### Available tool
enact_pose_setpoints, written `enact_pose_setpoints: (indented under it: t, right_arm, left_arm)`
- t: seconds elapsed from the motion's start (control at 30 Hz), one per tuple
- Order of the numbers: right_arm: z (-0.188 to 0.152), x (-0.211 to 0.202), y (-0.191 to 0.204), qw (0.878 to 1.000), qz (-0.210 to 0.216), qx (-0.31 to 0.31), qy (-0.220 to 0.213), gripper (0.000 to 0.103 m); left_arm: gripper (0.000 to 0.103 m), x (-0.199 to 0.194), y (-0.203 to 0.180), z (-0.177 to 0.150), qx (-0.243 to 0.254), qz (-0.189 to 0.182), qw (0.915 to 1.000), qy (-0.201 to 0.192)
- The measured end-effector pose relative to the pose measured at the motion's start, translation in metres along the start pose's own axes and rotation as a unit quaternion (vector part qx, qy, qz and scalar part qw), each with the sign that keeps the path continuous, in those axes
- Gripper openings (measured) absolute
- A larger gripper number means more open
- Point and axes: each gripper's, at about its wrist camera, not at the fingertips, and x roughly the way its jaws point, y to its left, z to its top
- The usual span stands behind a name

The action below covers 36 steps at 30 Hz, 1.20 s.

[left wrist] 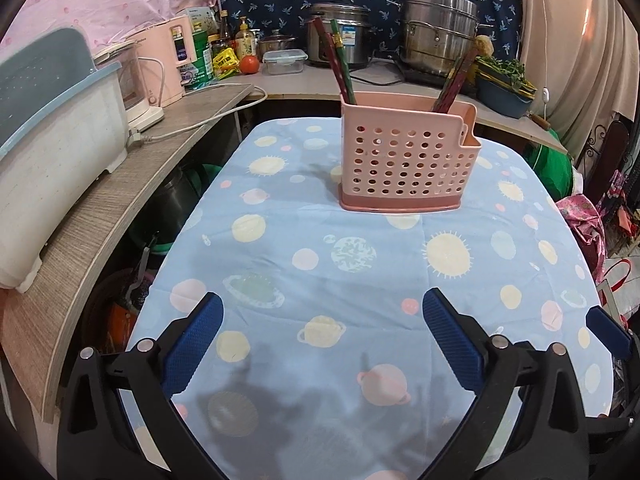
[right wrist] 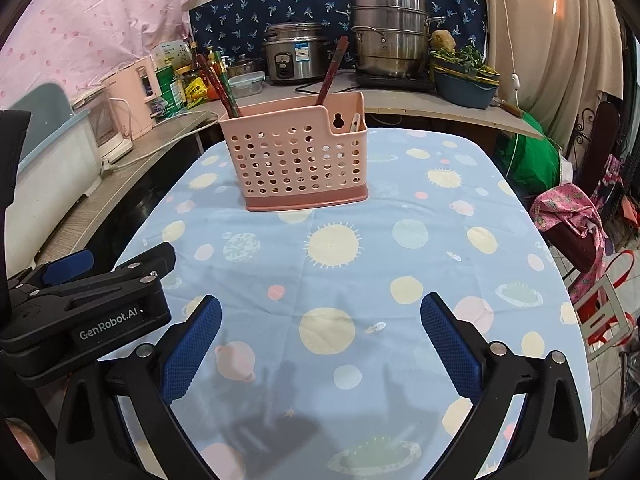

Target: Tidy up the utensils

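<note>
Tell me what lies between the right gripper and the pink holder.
Nothing but bare tablecloth. In the right wrist view the stretch from the open right gripper up to the pink holder holds no utensil.

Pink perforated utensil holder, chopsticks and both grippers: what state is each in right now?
Pink perforated plastic utensil holder: upright on the blue planet-print tablecloth.
Dark red chopsticks: standing inside the holder, leaning.
Left gripper: open, nothing between its jaws.
Right gripper: open, nothing between its jaws.
</note>
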Motion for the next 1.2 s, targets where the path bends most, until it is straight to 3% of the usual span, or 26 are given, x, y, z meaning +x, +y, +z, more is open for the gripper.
enact_pose_setpoints:
  t: [0.5,1.2]
  right_arm:
    - [-0.006,-0.022,-0.007,1.000,-0.001,-0.001,-0.013,0.096]
    - [-0.008,-0.028,-0.010,1.000,-0.003,0.004,-0.020,0.096]
  left_arm:
    - [0.096,-0.027,0.007,-0.010,-0.008,0.024,0.9995,-0.018]
    - [0.095,-0.036,0.002,-0.016,0.001,0.027,0.9993,-0.027]
